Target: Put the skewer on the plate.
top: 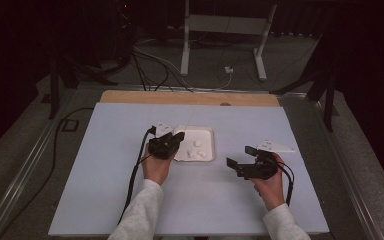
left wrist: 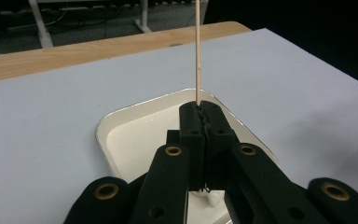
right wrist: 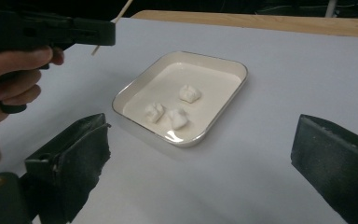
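Observation:
My left gripper [left wrist: 201, 109] is shut on a thin wooden skewer [left wrist: 197, 46] that sticks out straight past its jaws. It hovers over the left edge of a shallow white tray [left wrist: 135, 133]. In the high view the left gripper [top: 179, 136] sits just left of the tray [top: 200, 128]. Three small white lumps [right wrist: 189, 93] [right wrist: 154, 111] [right wrist: 178, 118] lie in the tray [right wrist: 135, 86]. My right gripper [right wrist: 205, 140] stands open, facing the tray, with nothing between its jaws. From above, the right gripper [top: 240, 156] is off the tray's right side.
A pale blue mat [top: 130, 190] covers the wooden table [top: 130, 96]. Cables and a white metal stand [top: 185, 45] lie on the floor beyond the far edge. The person's hand [right wrist: 9, 74] on the left gripper [right wrist: 93, 30] appears at the left of the right gripper view.

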Motion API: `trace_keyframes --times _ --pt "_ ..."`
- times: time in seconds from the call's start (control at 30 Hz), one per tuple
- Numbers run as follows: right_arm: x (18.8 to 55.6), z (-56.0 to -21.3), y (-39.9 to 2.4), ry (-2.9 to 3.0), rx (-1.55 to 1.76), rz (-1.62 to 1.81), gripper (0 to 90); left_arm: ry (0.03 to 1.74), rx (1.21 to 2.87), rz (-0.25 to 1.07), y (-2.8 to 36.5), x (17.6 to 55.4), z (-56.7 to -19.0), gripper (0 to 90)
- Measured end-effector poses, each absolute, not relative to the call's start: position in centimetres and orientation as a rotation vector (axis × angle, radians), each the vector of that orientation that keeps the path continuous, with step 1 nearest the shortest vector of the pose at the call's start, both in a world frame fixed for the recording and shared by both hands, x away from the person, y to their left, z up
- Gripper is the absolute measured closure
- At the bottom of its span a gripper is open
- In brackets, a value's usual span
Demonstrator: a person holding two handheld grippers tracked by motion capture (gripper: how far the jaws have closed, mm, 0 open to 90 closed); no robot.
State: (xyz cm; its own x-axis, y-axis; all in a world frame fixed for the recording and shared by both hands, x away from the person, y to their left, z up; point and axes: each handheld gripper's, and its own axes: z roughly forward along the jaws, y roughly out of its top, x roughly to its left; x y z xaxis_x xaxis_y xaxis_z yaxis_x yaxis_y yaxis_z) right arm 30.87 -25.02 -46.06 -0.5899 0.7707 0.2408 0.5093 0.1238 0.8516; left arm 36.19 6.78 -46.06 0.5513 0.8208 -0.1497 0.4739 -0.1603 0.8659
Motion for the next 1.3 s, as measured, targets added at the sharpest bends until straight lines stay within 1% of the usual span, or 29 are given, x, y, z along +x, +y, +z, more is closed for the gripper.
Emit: trace_keyframes --times 0.23,0.6,0.83,1.3 --pt "30.4 -45.6 -26.1 2.109 1.267 1.480 4.4 1.118 1.827 0.433 5.8 37.0 -47.3 90.0" --pt "30.3 -45.6 -26.1 2.115 1.258 1.472 4.4 1.188 1.847 0.425 4.9 37.5 -49.3 90.0" --pt "30.2 -45.5 -26.1 2.110 1.256 1.475 4.5 1.254 1.857 0.421 4.6 37.4 -50.7 90.0" --pt "30.2 -45.6 -26.0 2.116 1.245 1.476 4.6 1.371 1.886 0.407 4.6 37.6 -52.1 89.8"
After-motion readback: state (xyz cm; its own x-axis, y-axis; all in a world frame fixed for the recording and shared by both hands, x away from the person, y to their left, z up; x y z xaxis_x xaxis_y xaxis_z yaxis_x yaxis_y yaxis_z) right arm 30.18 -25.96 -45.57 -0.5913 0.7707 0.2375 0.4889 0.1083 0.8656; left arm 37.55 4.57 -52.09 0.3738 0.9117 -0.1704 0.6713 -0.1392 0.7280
